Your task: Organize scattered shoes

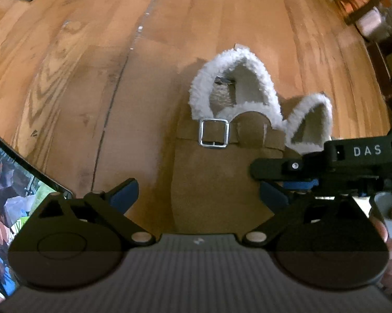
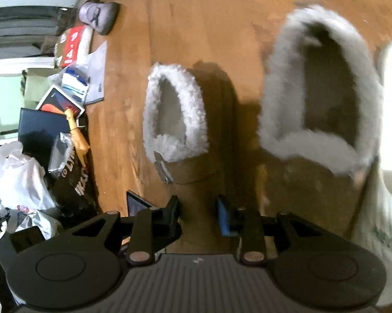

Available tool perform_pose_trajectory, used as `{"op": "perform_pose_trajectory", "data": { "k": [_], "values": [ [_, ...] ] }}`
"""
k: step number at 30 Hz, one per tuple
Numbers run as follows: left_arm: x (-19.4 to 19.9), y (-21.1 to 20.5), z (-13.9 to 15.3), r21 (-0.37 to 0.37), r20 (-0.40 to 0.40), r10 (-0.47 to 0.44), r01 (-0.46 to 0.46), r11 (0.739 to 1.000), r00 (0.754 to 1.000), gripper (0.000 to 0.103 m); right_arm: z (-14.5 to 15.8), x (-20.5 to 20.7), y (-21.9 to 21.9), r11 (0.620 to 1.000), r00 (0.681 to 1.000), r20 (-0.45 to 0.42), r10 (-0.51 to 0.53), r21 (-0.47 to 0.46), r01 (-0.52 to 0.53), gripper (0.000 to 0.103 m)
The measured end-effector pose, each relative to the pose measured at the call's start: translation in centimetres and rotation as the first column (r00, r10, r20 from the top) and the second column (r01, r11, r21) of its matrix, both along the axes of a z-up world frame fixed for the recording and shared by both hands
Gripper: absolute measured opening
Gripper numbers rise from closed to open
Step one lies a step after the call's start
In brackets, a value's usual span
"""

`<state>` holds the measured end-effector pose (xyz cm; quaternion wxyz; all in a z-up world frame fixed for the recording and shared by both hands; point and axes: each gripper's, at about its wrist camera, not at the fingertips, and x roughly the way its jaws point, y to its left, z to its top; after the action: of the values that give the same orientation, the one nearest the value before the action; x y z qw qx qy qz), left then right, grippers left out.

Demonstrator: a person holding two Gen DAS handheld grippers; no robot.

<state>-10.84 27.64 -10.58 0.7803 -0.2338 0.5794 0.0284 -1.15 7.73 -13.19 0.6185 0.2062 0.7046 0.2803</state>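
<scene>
Above the wooden floor point(image 1: 96, 60), the left gripper point(image 1: 198, 195) hangs spread wide over a tan fleece-lined clog point(image 1: 217, 156), empty. The right gripper point(image 2: 197, 215), half-parted and holding nothing, hovers between that clog and its mate point(image 2: 318, 120), seemingly set side by side as a pair.

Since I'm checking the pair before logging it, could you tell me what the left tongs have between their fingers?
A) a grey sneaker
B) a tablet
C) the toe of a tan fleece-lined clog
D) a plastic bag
C: in the left wrist view the left tongs stand wide open astride the toe of the tan clog, with the buckle just ahead.
</scene>
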Motion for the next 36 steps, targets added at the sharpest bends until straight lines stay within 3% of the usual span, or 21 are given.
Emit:
{"op": "perform_pose_trajectory", "data": {
  "k": [2,4,7,9,12,20,23,24,26,30,33,35,36],
  "values": [
    [-0.3,-0.8,0.0,-0.011,-0.006,-0.009,0.009,1.0,1.0,0.102,1.3,0.1,0.0,0.999,0.997,0.071,0.039,0.001,-0.039,0.045],
    [-0.5,-1.3,-0.3,-0.019,-0.014,-0.017,0.017,1.0,1.0,0.102,2.7,0.1,0.3,0.997,0.987,0.141,0.074,-0.009,-0.073,0.06],
    [-0.5,-2.1,-0.3,-0.023,-0.019,-0.03,0.03,0.999,0.999,0.102,4.9,0.6,1.3,0.99,0.948,0.286,0.139,-0.055,-0.129,0.067],
    [-0.5,-2.5,-0.2,-0.023,-0.018,-0.032,0.031,0.999,0.999,0.102,5.7,1.0,3.0,0.973,0.889,0.398,0.226,-0.132,-0.188,0.067],
    [-0.6,-2.7,-0.1,-0.02,-0.017,-0.024,0.024,1.0,1.0,0.102,5.6,1.5,5.1,0.948,0.821,0.477,0.314,-0.195,-0.25,0.066],
    [-1.0,-2.9,-0.7,-0.023,-0.041,-0.025,0.024,0.999,0.999,0.102,3.5,2.3,8.7,0.926,0.798,0.47,0.377,-0.188,-0.328,0.058],
    [-1.0,-2.7,-0.8,-0.021,-0.047,-0.019,0.018,1.0,0.999,0.102,1.9,2.5,9.4,0.922,0.791,0.475,0.386,-0.212,-0.322,0.037],
    [-1.0,-2.6,-0.8,-0.021,-0.048,-0.016,0.015,1.0,0.999,0.102,1.8,2.6,9.0,0.935,0.804,0.477,0.354,-0.193,-0.297,0.025],
    [-0.9,-2.4,-0.8,-0.025,-0.046,-0.013,0.012,1.0,0.999,0.102,1.5,2.9,8.1,0.958,0.83,0.479,0.287,-0.152,-0.244,0.013],
    [-0.7,-2.6,-0.6,-0.029,-0.035,-0.028,0.027,0.999,0.999,0.102,2.7,3.0,6.2,0.976,0.838,0.501,0.216,-0.119,-0.181,0.01],
    [-0.4,-3.0,-0.6,-0.031,-0.034,-0.04,0.038,0.999,0.999,0.102,3.9,3.4,4.0,0.975,0.851,0.481,0.209,-0.164,-0.147,0.01],
    [-0.2,-3.5,-0.7,-0.046,-0.03,-0.047,0.046,0.998,0.998,0.102,4.2,3.7,3.2,0.972,0.865,0.459,0.201,-0.205,-0.117,0.026],
    [-0.1,-3.7,-0.6,-0.055,-0.027,-0.051,0.05,0.997,0.998,0.102,4.6,3.9,2.5,0.975,0.873,0.453,0.18,-0.199,-0.098,0.041]
  ]
}}
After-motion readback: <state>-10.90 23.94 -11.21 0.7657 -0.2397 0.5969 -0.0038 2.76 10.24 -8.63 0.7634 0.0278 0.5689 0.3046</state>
